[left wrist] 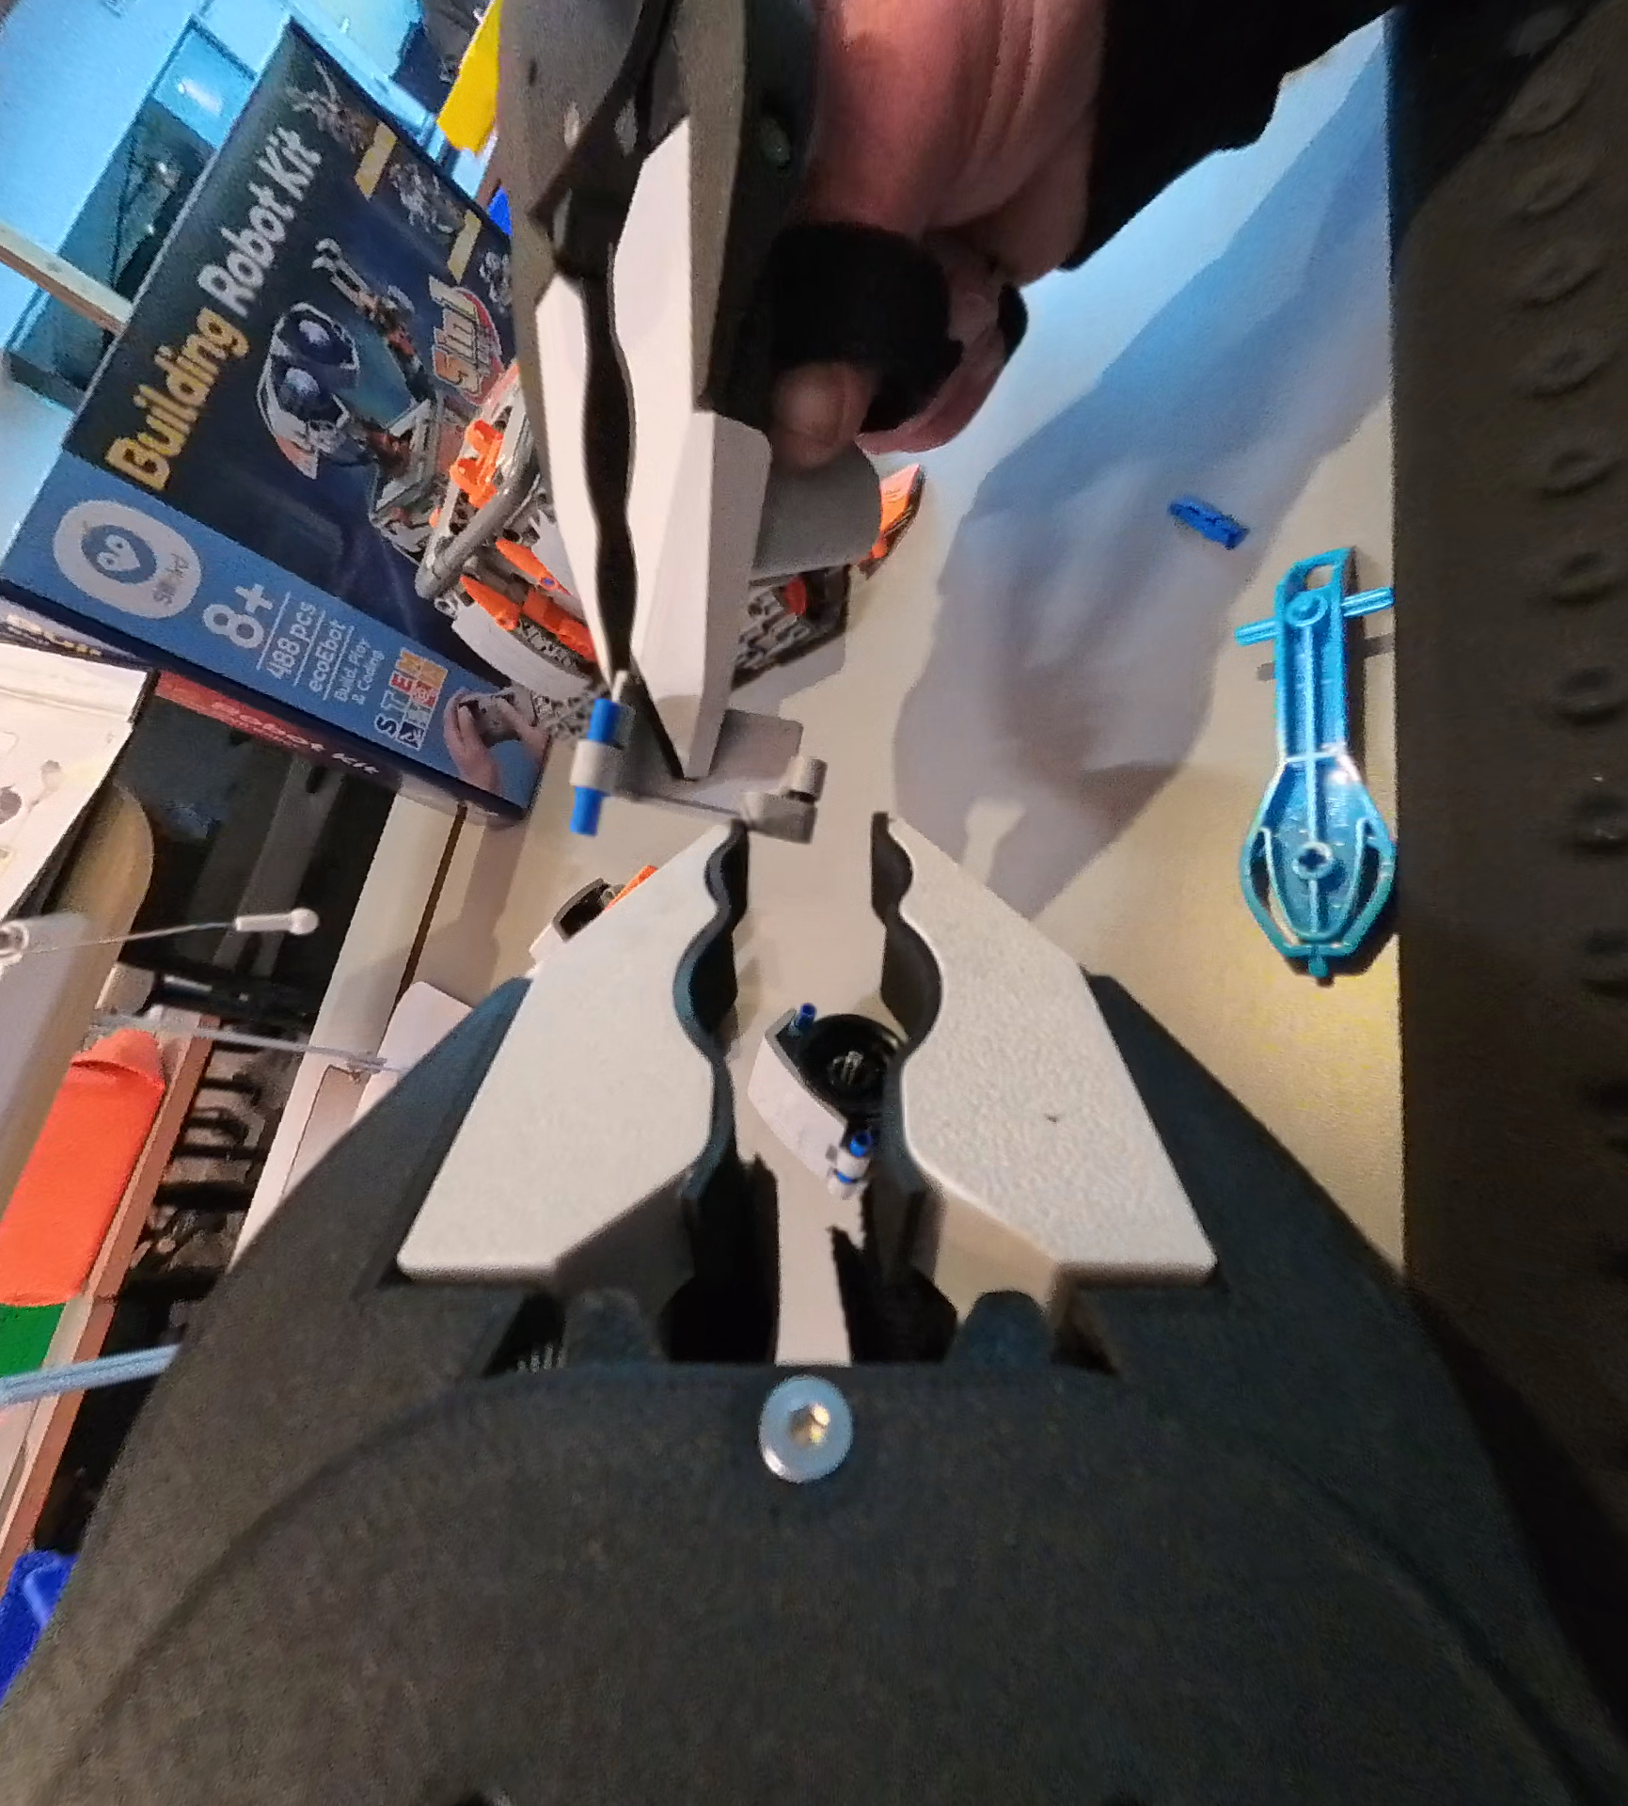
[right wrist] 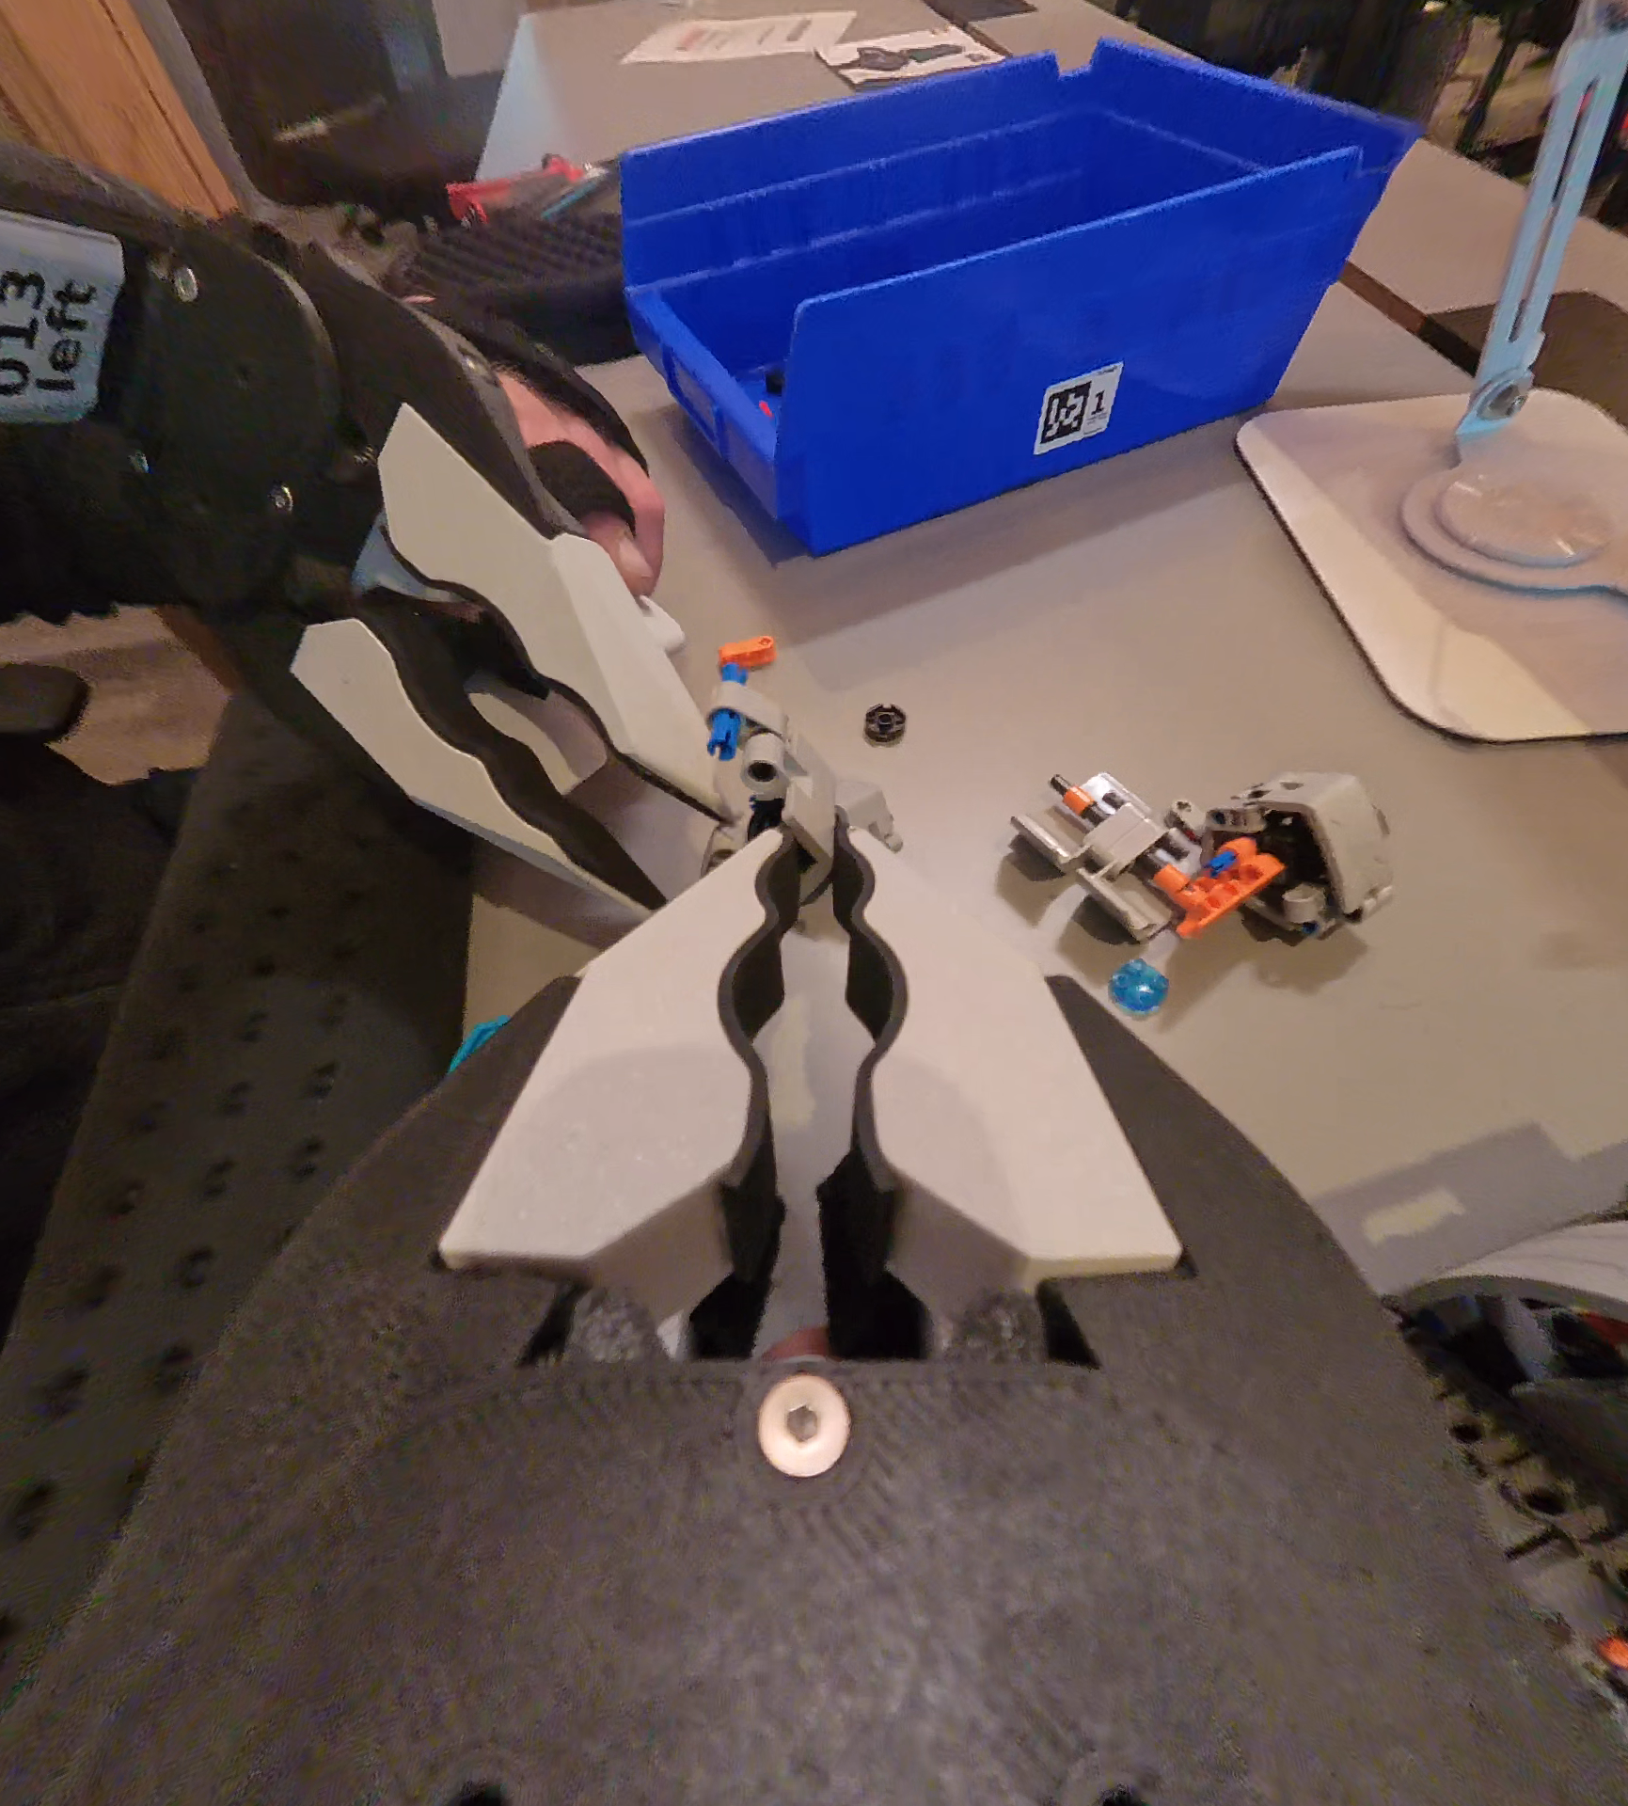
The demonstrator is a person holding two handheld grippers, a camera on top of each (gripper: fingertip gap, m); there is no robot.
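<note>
The right gripper has its fingers pinched tight on a small grey toy-brick piece, holding it up off the table. The piece is made of bent grey parts with a blue pin poking through one end. The left gripper comes in from the other side with its fingers a little way apart. One fingertip sits right against a grey elbow of the piece, maybe to steady it.

Under the left gripper lies a little grey and black wheel part. Farther along the table rests a grey and orange half-built toy, with a clear blue round stud just beside it. A blue bin stands near the far edge.
</note>
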